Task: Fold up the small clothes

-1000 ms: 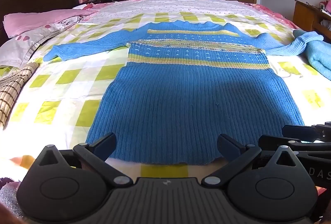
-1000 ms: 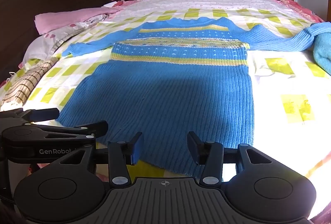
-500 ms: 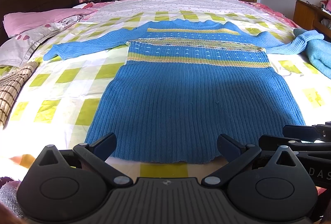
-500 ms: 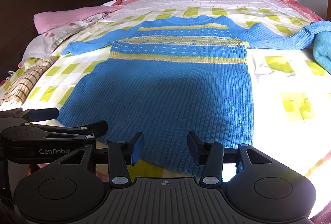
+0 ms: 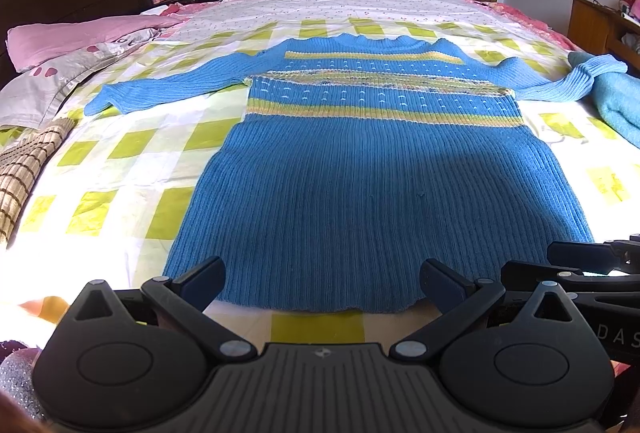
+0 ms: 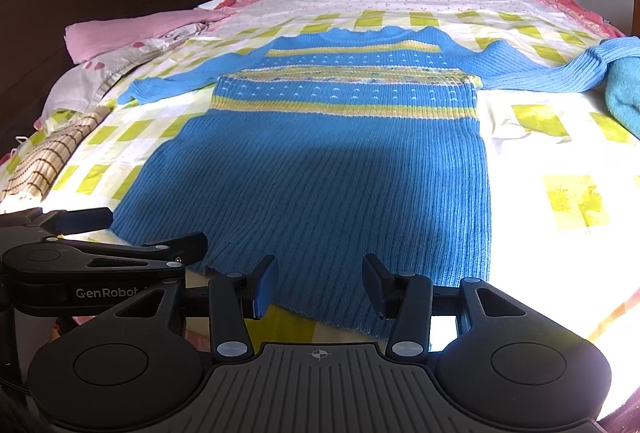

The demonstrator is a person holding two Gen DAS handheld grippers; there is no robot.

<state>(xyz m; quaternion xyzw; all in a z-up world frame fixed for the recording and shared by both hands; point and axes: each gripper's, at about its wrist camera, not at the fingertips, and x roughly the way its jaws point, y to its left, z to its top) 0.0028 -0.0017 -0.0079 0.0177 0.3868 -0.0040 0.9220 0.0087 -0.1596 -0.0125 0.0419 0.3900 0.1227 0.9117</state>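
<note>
Spread flat on a checked bed sheet [image 5: 132, 149] is a blue sweater [image 5: 376, 193], sleeves out. It is judged soft, light and stretchy, best taken at the hem corners. Both the left gripper [image 5: 322, 279] and right gripper [image 6: 319, 285] are held wide open, empty, above the hem. Only the left view shows the cabinet [image 5: 600, 21] at the far right.

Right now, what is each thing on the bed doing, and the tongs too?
Blue ribbed knit sweater with yellow stripes: spread flat, sleeves out, unfolded.
Left tongs: open, empty, above the hem.
Right tongs: open, empty, above the hem.
Teal cloth: bunched at the sweater's sleeve end.
Pink pillow: lying by the headboard.
</note>
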